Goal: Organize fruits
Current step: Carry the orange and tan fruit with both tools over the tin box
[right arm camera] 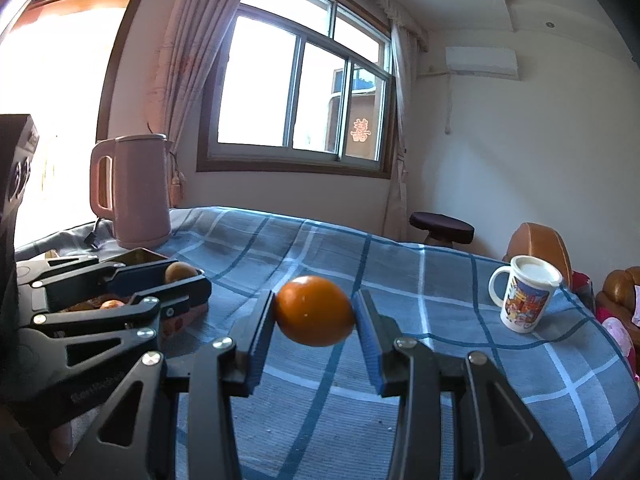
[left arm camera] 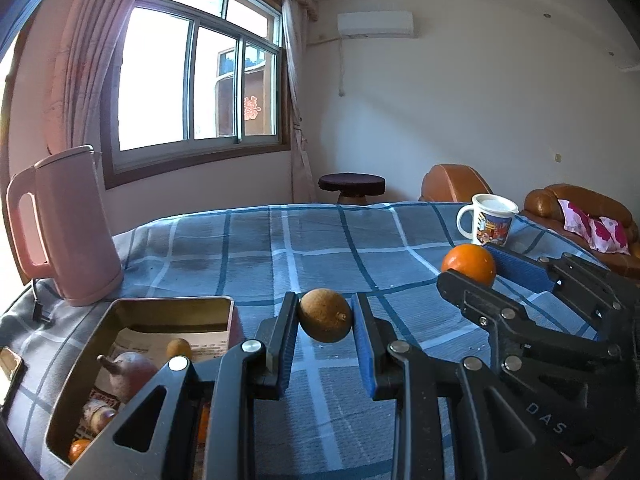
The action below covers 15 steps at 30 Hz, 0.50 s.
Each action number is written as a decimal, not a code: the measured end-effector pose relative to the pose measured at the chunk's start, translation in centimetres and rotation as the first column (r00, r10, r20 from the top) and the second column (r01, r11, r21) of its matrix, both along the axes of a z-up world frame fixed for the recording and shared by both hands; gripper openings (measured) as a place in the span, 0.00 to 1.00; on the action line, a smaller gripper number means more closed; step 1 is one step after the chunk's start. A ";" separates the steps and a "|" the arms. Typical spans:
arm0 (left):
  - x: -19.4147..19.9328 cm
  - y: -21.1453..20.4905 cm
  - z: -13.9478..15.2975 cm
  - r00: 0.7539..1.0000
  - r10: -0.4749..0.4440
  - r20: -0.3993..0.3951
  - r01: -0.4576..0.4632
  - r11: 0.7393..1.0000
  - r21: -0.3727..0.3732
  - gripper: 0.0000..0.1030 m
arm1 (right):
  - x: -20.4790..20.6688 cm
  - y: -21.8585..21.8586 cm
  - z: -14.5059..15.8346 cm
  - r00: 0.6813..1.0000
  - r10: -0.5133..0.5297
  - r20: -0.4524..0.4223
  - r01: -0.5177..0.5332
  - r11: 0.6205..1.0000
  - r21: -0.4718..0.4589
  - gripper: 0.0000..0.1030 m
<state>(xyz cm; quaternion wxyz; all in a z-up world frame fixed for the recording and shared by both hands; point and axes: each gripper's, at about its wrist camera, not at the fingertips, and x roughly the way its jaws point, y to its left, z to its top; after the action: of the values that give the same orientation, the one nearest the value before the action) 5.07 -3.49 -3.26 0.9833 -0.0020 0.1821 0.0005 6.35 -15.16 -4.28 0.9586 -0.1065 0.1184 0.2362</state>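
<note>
My left gripper (left arm camera: 325,320) is shut on a small brown round fruit (left arm camera: 325,315), held above the blue checked tablecloth (left arm camera: 280,248). To its lower left stands an open metal tin (left arm camera: 132,308) with a brownish pear-like fruit (left arm camera: 130,372) and small orange fruits (left arm camera: 78,449) inside. My right gripper (right arm camera: 315,312) is shut on an orange (right arm camera: 315,310), also lifted off the cloth. The left wrist view shows that orange (left arm camera: 469,263) between the right gripper's fingers at the right. In the right wrist view the left gripper (right arm camera: 182,276) with its brown fruit (right arm camera: 180,271) hangs over the tin at the left.
A pink electric kettle (left arm camera: 70,224) stands at the back left of the table, its cord trailing on the cloth. A white printed mug (right arm camera: 526,298) sits near the right edge. Beyond the table are a dark round stool (left arm camera: 352,186) and a brown sofa (left arm camera: 580,208).
</note>
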 end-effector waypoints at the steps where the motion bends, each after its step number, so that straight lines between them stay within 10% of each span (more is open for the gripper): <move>1: -0.1 0.1 0.1 1.000 0.003 0.002 -0.003 1.000 0.000 0.28 | 0.0 0.1 0.0 1.000 0.003 0.000 -0.003 1.000 -0.001 0.42; 15: -1.9 2.5 0.6 0.999 0.047 0.015 -0.047 0.999 0.001 0.28 | -0.9 2.4 0.3 0.999 0.049 0.006 -0.049 0.999 -0.011 0.42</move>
<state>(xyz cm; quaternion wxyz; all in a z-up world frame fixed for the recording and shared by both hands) 3.17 -1.03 -2.69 0.9843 -0.0056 0.1746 0.0237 5.50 -12.80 -3.99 0.9524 -0.1153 0.1138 0.2584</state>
